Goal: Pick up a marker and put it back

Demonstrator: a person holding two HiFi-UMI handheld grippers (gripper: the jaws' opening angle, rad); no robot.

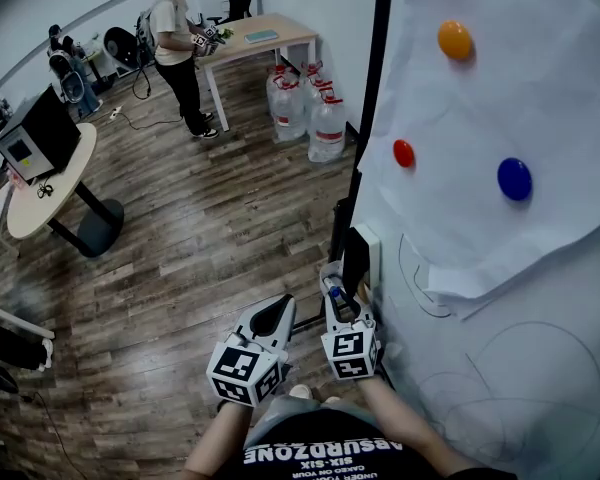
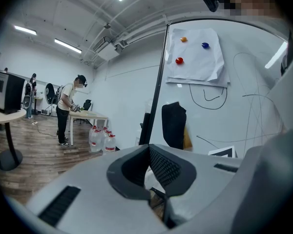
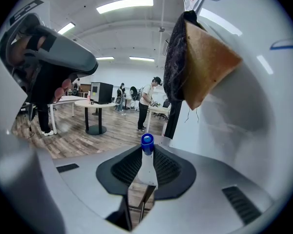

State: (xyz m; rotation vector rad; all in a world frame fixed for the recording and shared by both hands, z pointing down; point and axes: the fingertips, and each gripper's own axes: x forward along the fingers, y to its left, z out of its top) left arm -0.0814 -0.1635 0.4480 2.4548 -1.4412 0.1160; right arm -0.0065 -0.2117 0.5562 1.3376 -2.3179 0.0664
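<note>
The left gripper point(image 1: 276, 314) has its jaws closed on nothing. Just right of it, the right gripper point(image 1: 342, 302) clamps a blue-capped white marker point(image 3: 146, 164), cap pointing away, near the whiteboard point(image 1: 540, 398). Just beyond hangs a black eraser point(image 1: 355, 256), with a paper sheet point(image 1: 540, 78) farther along.

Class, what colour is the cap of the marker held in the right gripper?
Blue cap on a white marker; clearest in the right gripper view.
</note>
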